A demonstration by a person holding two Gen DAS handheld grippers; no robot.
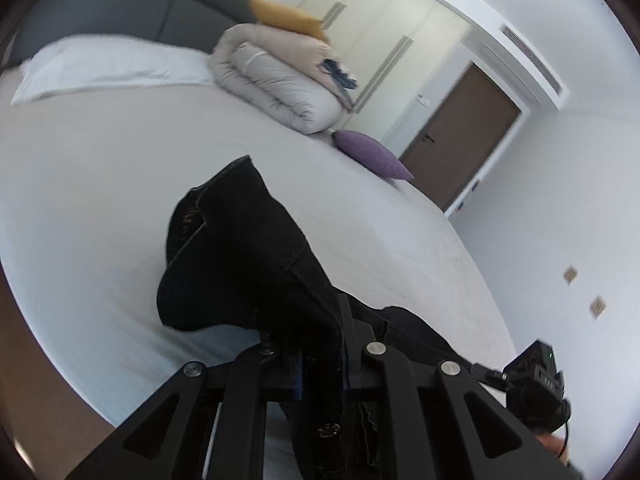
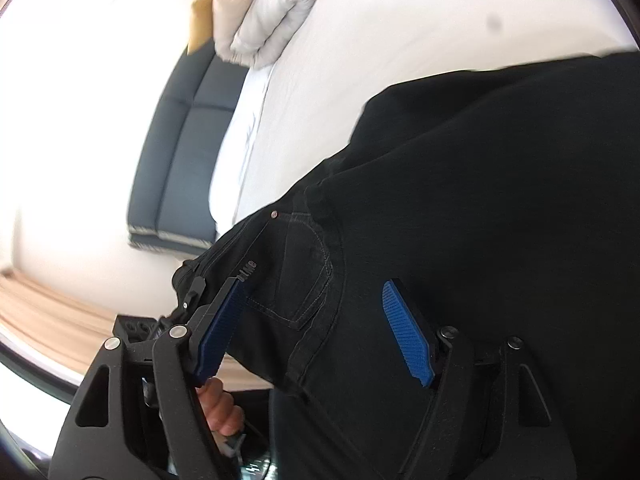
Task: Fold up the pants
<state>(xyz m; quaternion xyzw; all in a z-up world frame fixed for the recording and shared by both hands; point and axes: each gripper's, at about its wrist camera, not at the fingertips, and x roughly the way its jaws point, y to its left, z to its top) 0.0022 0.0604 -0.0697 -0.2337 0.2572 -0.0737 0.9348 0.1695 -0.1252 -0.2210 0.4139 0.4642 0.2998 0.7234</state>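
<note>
Black denim pants point(image 1: 240, 252) lie on a white bed point(image 1: 100, 200). In the left wrist view my left gripper point(image 1: 320, 356) is shut on a bunched part of the pants near the waistband and lifts it off the sheet; the legs trail away over the bed. In the right wrist view the pants point(image 2: 480, 184) fill the right side, with a back pocket point(image 2: 296, 280) showing. My right gripper point(image 2: 316, 332) is open, its blue pads point(image 2: 408, 336) wide apart just over the pocket area, holding nothing.
A folded beige duvet point(image 1: 276, 76) with a yellow cushion point(image 1: 288, 18) sits at the head of the bed, beside a white pillow point(image 1: 108, 66) and a purple cushion point(image 1: 372, 154). A dark grey headboard point(image 2: 180, 152) stands behind. The other gripper's body point(image 1: 536, 388) is near the bed edge.
</note>
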